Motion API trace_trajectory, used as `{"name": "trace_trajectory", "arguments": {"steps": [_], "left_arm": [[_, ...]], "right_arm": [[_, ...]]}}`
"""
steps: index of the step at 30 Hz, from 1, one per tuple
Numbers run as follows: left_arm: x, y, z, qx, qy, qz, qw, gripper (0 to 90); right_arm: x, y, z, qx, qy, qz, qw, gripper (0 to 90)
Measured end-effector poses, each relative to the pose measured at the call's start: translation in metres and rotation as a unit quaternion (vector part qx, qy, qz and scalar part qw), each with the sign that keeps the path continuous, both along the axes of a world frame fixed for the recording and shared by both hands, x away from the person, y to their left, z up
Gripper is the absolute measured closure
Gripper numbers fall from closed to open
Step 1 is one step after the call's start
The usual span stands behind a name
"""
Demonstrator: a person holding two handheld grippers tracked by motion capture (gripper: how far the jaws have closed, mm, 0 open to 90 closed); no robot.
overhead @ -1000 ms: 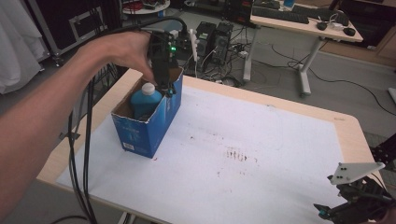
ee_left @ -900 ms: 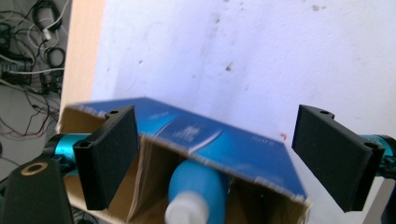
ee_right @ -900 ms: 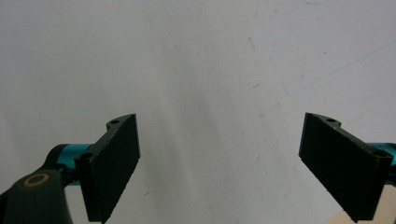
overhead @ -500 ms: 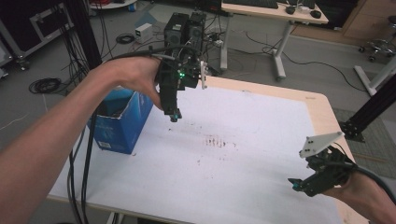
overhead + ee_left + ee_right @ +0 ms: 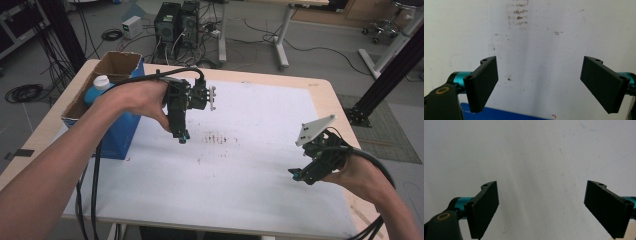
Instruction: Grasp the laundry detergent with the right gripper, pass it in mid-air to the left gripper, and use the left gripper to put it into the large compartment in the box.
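Blue cardboard box (image 5: pixel 112 132) sits at the upper left of the high view, on the white sheet (image 5: pixel 250 175) covering the table, with a blue bottle (image 5: pixel 97 89) standing inside it, white cap up. The left gripper (image 5: pixel 181 136) hangs just right of the box, pointing down at the sheet; in the left gripper view its jaws stand wide apart with nothing between them, and a strip of blue box edge (image 5: pixel 506 115) shows at the bottom of that frame. The right gripper (image 5: pixel 298 175) hovers low at the lower right of the high view, well apart from the box; its own view shows its jaws equally wide and empty over bare sheet (image 5: pixel 531 152).

I judge the main risk to be the left forearm (image 5: pixel 75 165) and trailing cable (image 5: pixel 92 200), which pass just beside the box's near wall: a sideways sweep could nudge or tip the light cardboard and topple the bottle. A careless drop of the open jaws could also scuff the sheet near the brown stains (image 5: pixel 218 138).

Nothing stands between either gripper and the box. Beyond the table, at the top of the high view, computer towers (image 5: pixel 176 22) and loose floor cables (image 5: pixel 30 90) lie well clear of the work.
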State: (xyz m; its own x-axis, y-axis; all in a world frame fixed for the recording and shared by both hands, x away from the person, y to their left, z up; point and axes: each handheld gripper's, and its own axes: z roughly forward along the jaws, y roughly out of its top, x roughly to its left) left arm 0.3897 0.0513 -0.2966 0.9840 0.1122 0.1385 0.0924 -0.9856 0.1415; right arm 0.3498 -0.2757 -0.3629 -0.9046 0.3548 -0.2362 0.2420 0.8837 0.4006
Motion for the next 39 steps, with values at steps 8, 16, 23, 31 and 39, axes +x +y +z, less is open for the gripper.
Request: {"name": "trace_trajectory", "arguments": {"steps": [8, 16, 23, 31, 39], "left_arm": [[-0.004, -0.011, -0.022, 0.0, 0.009, 0.0, 1.0, 14.8], [-0.003, -0.02, -0.043, 0.013, 0.015, -0.002, 0.9998, 14.7], [0.0, -0.017, -0.045, 0.015, 0.022, 0.002, 0.9996, 14.8], [0.002, -0.01, -0.031, 0.009, 0.022, 0.003, 0.9997, 14.8], [0.003, -0.01, -0.024, 0.009, 0.017, 0.0, 0.9998, 14.8]], "right_arm": [[-0.001, 0.004, 0.0, -0.001, 0.0, 0.004, 1.0, 12.0], [-0.002, 0.006, -0.001, -0.005, -0.002, 0.006, 1.0, 12.0], [-0.002, 0.005, -0.001, -0.004, -0.002, 0.005, 1.0, 12.0], [0.0, 0.005, -0.002, -0.006, -0.001, 0.006, 1.0, 12.0], [0.0, 0.005, -0.001, -0.005, -0.002, 0.005, 1.0, 12.0]]}}
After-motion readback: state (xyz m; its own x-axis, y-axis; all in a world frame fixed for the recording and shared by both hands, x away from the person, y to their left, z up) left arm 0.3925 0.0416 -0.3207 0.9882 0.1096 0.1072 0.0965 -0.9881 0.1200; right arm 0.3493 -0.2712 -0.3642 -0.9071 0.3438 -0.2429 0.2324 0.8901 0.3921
